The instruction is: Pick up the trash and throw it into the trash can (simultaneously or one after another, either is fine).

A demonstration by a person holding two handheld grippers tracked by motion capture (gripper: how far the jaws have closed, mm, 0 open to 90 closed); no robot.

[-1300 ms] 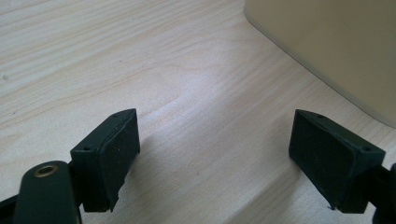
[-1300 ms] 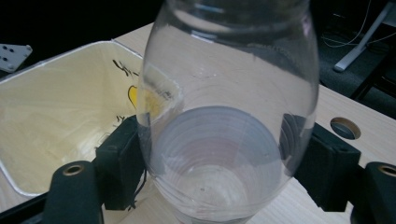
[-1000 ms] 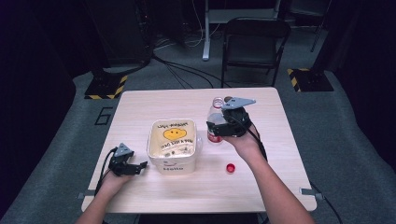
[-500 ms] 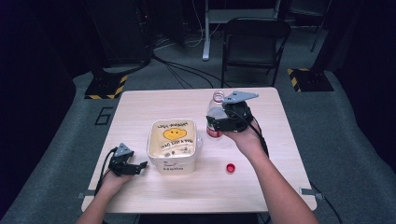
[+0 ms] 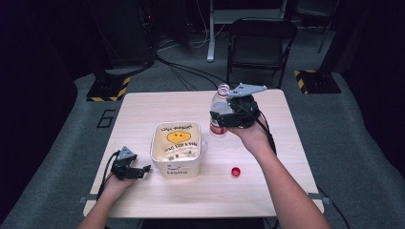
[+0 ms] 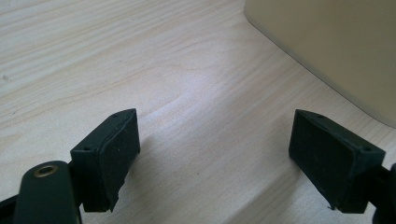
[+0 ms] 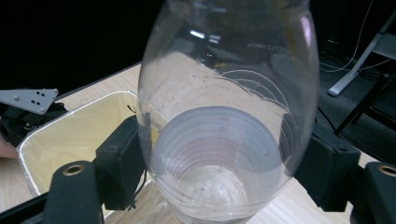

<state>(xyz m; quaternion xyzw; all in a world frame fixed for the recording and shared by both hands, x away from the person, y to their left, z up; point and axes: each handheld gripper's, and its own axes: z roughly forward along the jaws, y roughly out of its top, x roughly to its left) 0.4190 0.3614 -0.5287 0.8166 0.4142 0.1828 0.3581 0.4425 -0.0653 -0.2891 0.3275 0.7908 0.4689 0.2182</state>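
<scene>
The left gripper (image 5: pixel 138 171) is rested spread and empty on the table (image 5: pixel 143 109) just beside the cream smiley tub (image 5: pixel 177 149), while farther off the uncapped clear bottle (image 5: pixel 219 114), roughly upright, is clamped by the right gripper (image 5: pixel 223 118) at the tub's far right corner.
</scene>
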